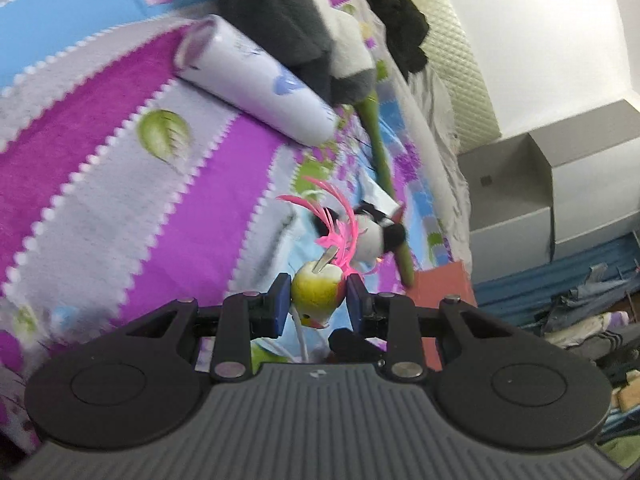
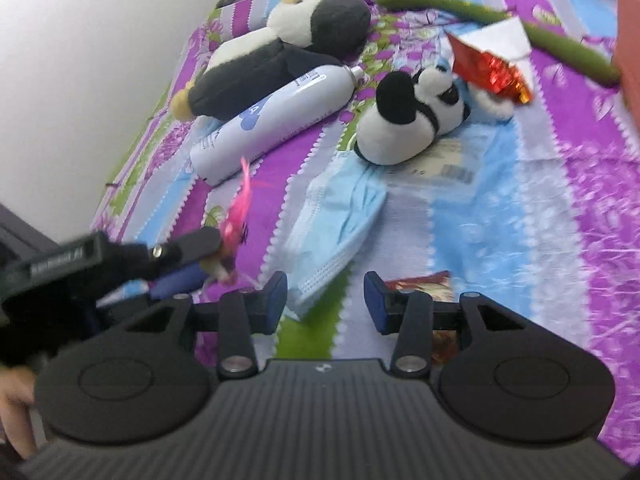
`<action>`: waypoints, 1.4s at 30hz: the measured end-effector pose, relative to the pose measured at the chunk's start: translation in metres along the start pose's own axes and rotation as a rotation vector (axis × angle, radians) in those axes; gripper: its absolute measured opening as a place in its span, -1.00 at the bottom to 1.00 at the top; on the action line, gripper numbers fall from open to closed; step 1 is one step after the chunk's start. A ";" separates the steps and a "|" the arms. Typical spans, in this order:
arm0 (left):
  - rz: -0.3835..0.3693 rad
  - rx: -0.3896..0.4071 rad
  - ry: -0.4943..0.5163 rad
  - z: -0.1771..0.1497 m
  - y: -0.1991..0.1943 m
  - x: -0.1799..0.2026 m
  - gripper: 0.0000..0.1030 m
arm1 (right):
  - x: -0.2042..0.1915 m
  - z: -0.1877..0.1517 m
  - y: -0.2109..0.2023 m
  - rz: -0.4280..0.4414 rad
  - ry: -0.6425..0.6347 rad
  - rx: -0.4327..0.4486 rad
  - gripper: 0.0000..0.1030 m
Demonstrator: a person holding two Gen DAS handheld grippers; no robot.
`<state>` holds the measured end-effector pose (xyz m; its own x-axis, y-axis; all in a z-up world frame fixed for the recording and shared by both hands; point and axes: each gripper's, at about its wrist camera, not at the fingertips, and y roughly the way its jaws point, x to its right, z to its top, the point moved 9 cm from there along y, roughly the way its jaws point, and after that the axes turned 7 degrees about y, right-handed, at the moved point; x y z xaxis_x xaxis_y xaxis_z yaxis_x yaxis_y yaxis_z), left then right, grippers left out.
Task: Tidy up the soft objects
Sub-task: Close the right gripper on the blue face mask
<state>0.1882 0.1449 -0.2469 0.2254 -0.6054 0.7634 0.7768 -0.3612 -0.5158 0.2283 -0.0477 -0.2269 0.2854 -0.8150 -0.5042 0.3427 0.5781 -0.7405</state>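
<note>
While the left claw (image 1: 319, 295) pinches the little feathered bird toy (image 1: 318, 294) above the bed (image 1: 100, 152), the right claw (image 2: 326, 300) hangs spread and empty over the blue face masks (image 2: 336, 232). Penguin plush (image 2: 280, 52) and panda plush (image 2: 408, 120) lie unsorted mid-bed, so most remains.

Penguin plush (image 1: 280, 20) head cut off; left tongs (image 2: 224, 256) blurred.

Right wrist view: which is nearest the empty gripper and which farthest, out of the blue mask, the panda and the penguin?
From the right gripper:
1. Blue mask, just ahead of the fingertips, slightly left.
2. Panda, farther up the bedspread, near the middle.
3. Penguin, farthest, upper left by the wall.
</note>
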 end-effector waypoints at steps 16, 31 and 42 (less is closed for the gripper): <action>0.123 -0.023 0.033 0.013 -0.009 -0.051 -0.03 | -0.015 -0.011 0.047 -0.090 -0.050 -0.022 -0.73; 0.194 -0.076 0.036 -0.016 -0.001 -0.030 -0.05 | -0.015 -0.017 0.032 -0.177 -0.144 -0.021 -0.86; 0.291 -0.074 0.107 -0.014 0.010 -0.024 -0.25 | -0.011 -0.024 0.017 -0.188 -0.177 -0.038 -0.86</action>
<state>0.1818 0.1458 -0.2758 0.3656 -0.7606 0.5366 0.6433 -0.2101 -0.7362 0.2094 -0.0297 -0.2448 0.3736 -0.8865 -0.2731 0.3717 0.4128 -0.8315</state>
